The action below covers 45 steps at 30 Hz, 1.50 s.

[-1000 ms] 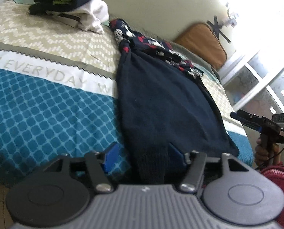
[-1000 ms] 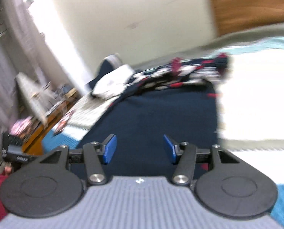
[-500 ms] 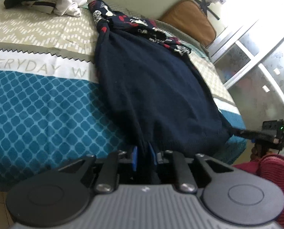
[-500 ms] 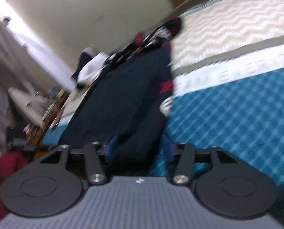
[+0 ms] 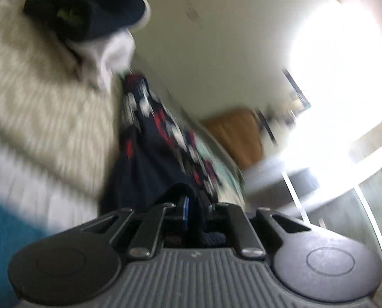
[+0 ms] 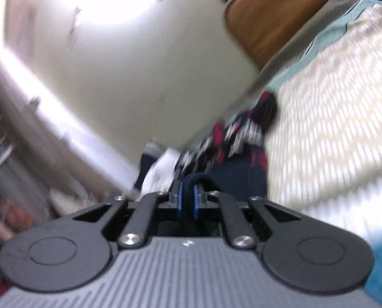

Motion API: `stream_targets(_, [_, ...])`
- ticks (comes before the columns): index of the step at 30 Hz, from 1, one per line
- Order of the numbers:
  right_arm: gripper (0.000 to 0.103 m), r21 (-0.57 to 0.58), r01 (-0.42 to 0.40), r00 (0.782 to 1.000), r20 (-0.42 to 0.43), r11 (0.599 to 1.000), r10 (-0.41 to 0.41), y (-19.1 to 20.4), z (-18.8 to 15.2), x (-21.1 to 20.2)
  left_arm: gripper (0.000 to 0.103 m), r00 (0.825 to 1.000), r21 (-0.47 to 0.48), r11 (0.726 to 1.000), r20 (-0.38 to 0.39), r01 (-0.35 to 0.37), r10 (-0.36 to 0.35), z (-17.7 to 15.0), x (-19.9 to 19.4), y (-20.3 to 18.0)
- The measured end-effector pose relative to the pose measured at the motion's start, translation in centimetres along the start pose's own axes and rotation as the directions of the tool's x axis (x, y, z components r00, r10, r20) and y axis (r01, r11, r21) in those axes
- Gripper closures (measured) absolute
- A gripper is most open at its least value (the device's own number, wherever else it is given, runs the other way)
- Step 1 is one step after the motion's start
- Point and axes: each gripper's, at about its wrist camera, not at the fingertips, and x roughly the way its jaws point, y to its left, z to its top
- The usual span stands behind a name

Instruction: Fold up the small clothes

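A dark navy sweater (image 5: 150, 169) with a red and white patterned top lies along the bed. My left gripper (image 5: 194, 211) is shut on its near hem, a fold of navy knit pinched between the blue pads. My right gripper (image 6: 188, 200) is shut on the other corner of the navy hem; the sweater (image 6: 242, 172) stretches away toward its patterned end (image 6: 242, 133). Both views are blurred by motion.
A stack of folded clothes (image 5: 88, 20), navy on white, sits on the cream patterned bedspread (image 5: 37, 102) at the far left. A brown pillow (image 5: 237, 136) leans by the wall; it also shows in the right wrist view (image 6: 275, 18). A bright window glares at the right.
Both grippers closed on the sweater's near hem and have since moved forward along the bed toward the patterned end, carrying the hem with them.
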Motion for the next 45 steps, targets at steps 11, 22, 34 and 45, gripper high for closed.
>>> stream_targets(11, [0.049,-0.185,0.259,0.966,0.051,0.948,-0.254,-0.4,0.4,2.1,0.044,0.974,0.021,0.974,0.023,-0.226,0.225,1.6,3.2,2.5])
stream_targets(22, [0.095,-0.372,0.310,0.935,-0.048,0.875,-0.352,0.7,-2.0,0.7,0.096,0.908,0.335,0.875,-0.105,-0.351,0.404,-1.1,6.1,-0.2])
stream_targets(34, [0.053,-0.478,0.396,0.916,0.143,0.784,-0.375,3.1,-0.9,-1.2,0.067,0.912,0.298,0.864,0.074,-0.406,0.403,0.7,1.9,-1.2])
stream_targets(45, [0.054,-0.572,0.185,0.947,-0.114,0.799,-0.301,4.9,-3.7,10.3,0.065,0.930,0.524,0.801,-0.044,-0.289,0.364,-2.2,13.2,-4.3])
